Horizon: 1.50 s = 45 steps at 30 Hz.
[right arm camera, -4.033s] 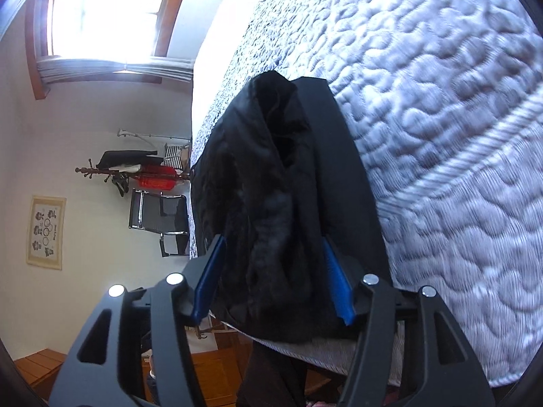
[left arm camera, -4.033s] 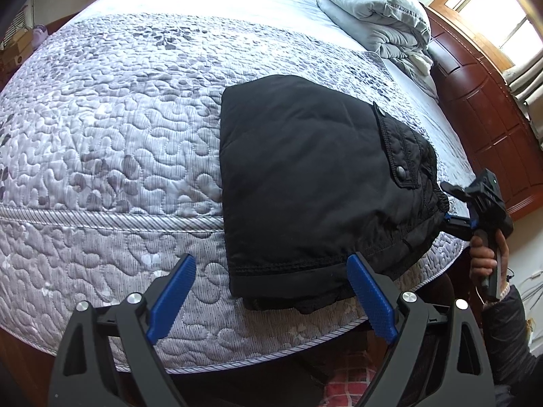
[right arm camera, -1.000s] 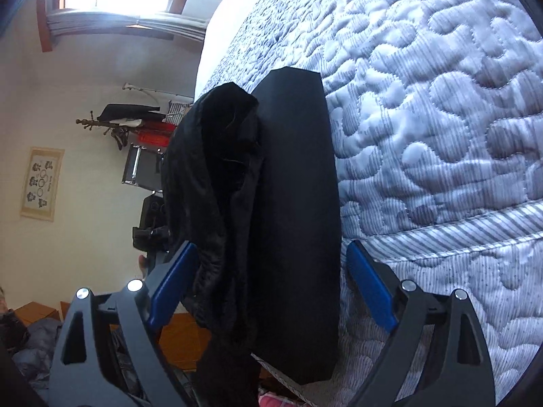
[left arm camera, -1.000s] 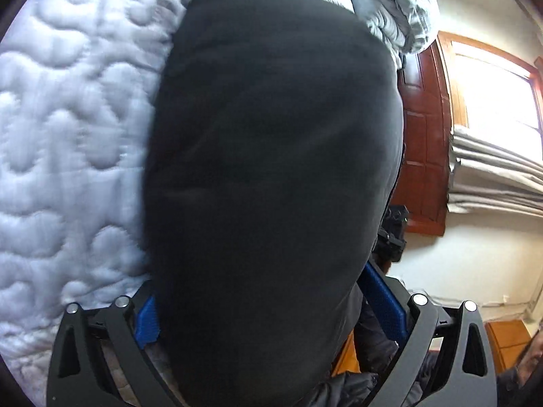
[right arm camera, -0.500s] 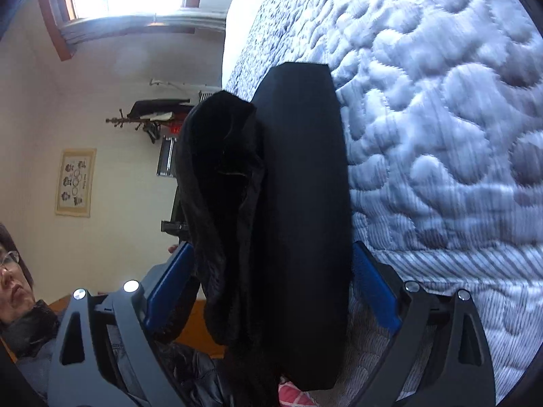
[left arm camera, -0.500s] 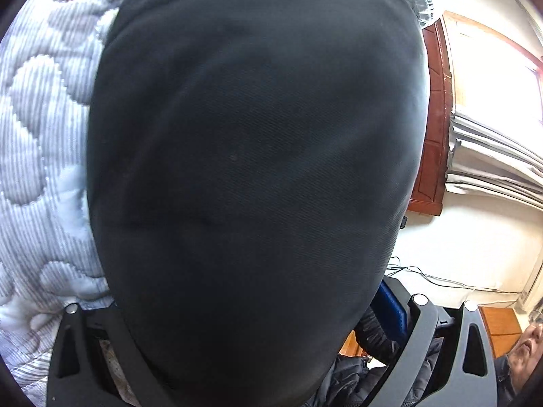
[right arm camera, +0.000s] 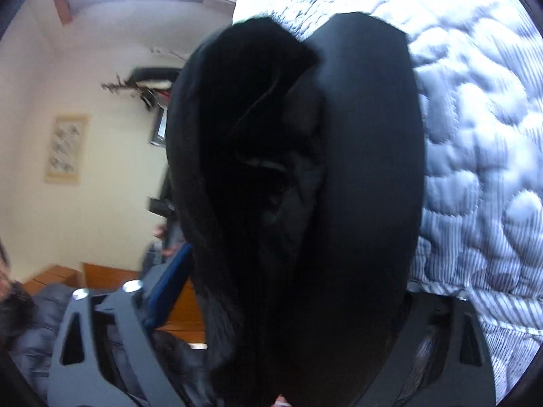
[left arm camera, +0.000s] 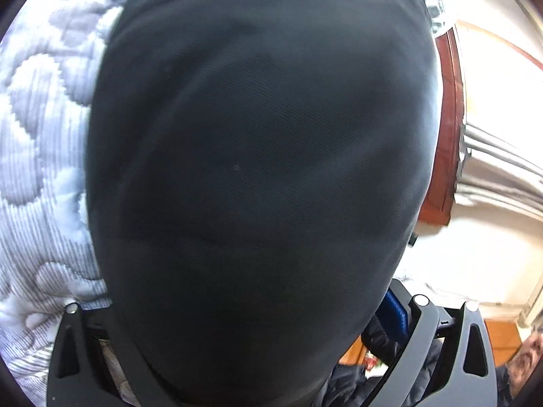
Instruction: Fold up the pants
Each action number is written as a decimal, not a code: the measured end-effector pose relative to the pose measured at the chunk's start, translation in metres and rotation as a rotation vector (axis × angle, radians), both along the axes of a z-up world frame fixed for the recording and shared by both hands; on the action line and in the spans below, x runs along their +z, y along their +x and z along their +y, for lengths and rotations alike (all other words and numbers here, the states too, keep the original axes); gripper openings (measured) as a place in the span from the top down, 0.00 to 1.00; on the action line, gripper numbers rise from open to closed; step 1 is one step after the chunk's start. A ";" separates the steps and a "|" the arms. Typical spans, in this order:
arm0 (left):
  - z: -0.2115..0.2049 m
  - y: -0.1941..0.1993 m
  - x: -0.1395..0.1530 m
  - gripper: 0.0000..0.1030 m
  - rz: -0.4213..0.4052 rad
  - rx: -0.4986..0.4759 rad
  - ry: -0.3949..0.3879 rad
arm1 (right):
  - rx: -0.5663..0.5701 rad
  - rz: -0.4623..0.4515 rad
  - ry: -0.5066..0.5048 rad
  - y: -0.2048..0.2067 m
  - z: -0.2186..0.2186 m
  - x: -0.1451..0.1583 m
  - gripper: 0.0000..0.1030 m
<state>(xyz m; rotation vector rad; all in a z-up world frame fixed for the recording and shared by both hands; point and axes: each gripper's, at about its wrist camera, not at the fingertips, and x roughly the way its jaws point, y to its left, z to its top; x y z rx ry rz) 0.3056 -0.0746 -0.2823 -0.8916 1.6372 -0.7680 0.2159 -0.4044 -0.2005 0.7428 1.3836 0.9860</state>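
Left wrist view: the folded black pants (left arm camera: 258, 176) filled the spread left gripper (left arm camera: 237, 332); likewise, the right gripper (right arm camera: 288, 305) straddled them (right arm camera: 298, 183), over the quilted bedspread (right arm camera: 482, 156).

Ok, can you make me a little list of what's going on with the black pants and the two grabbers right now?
Item: folded black fabric pants, filling most of both views
Left gripper: fingers on either side of the bundle; grip hidden
Right gripper: straddling the bundle's open, layered edge; grip hidden
Surface: grey-white quilted bedspread
Background: red-brown wooden headboard
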 end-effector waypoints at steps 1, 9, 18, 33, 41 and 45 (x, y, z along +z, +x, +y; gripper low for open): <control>0.004 -0.003 0.001 0.03 -0.003 0.020 0.008 | -0.006 -0.009 -0.018 -0.001 0.000 0.003 0.33; 0.013 -0.016 0.021 0.34 -0.068 0.080 0.039 | -0.049 -0.080 -0.056 -0.013 -0.004 0.040 0.65; 0.013 -0.004 0.042 0.68 -0.150 0.103 -0.020 | -0.062 -0.198 -0.101 -0.021 0.007 0.085 0.68; 0.048 0.084 0.116 0.68 -0.368 0.206 -0.035 | -0.022 -0.340 -0.056 0.104 0.047 0.134 0.68; 0.068 0.129 0.080 0.67 -0.298 0.220 0.028 | 0.004 -0.193 -0.063 0.174 0.066 0.077 0.67; 0.074 0.139 0.049 0.61 -0.235 0.223 0.038 | -0.009 -0.119 -0.097 0.188 0.068 0.040 0.65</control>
